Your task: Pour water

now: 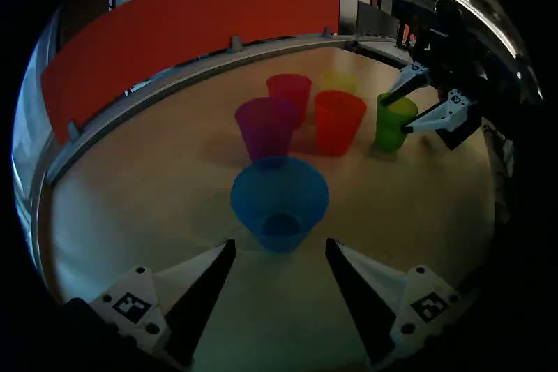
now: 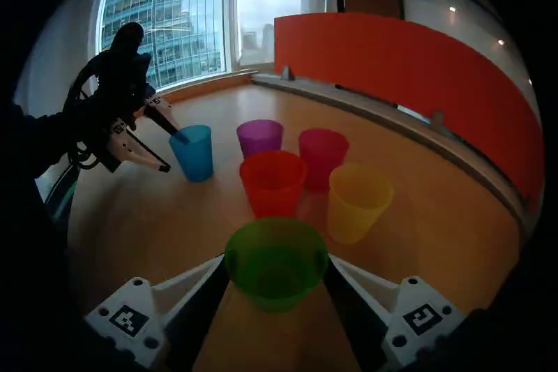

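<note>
One green cup (image 2: pixel 275 264), low centre of the right gripper view, between the spread fingers of the right gripper (image 2: pixel 275 262), close against its sides, likely for lifting to pour; pressing or not, cannot tell; blue cup (image 1: pixel 279 201), low centre of the left gripper view, just ahead of the left gripper (image 1: pixel 279 245), fingers wide apart, probably lining up a grasp; orange cup (image 2: pixel 272 180), purple cup (image 2: pixel 259 136), pink cup (image 2: pixel 323 152), yellow cup (image 2: pixel 358 201) mid-frame on the table (image 2: pixel 432 232); no water discernible.

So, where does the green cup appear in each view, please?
Left gripper view: the green cup is at the right, between the fingers of the right gripper.
Right gripper view: the green cup is at the bottom centre, between that gripper's fingers.
Shared landmark: the orange cup beside it.
</note>
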`<action>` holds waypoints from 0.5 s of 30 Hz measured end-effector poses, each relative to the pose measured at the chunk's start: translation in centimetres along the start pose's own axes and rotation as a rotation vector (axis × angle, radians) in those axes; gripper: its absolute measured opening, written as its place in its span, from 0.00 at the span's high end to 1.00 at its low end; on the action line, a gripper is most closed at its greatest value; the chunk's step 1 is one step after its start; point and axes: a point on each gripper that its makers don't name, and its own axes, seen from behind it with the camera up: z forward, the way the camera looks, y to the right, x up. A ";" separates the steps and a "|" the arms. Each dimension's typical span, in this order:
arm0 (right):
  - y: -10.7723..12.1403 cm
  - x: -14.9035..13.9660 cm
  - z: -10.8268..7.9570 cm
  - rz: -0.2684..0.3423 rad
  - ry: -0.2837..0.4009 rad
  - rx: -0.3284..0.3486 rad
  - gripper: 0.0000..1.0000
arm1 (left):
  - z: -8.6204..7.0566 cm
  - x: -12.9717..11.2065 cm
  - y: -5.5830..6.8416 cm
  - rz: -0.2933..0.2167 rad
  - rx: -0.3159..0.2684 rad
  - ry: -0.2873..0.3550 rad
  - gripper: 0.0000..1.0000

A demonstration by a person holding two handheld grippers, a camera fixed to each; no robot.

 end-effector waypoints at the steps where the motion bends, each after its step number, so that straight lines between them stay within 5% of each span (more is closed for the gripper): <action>1: 0.0 0.0 0.0 0.001 0.002 -0.001 0.09 | 0.0 0.0 0.0 -0.001 0.000 0.000 0.04; 15: 0.2 -0.5 -0.4 0.010 0.007 -0.008 0.09 | -0.4 -0.5 0.9 0.001 -0.009 -0.006 0.04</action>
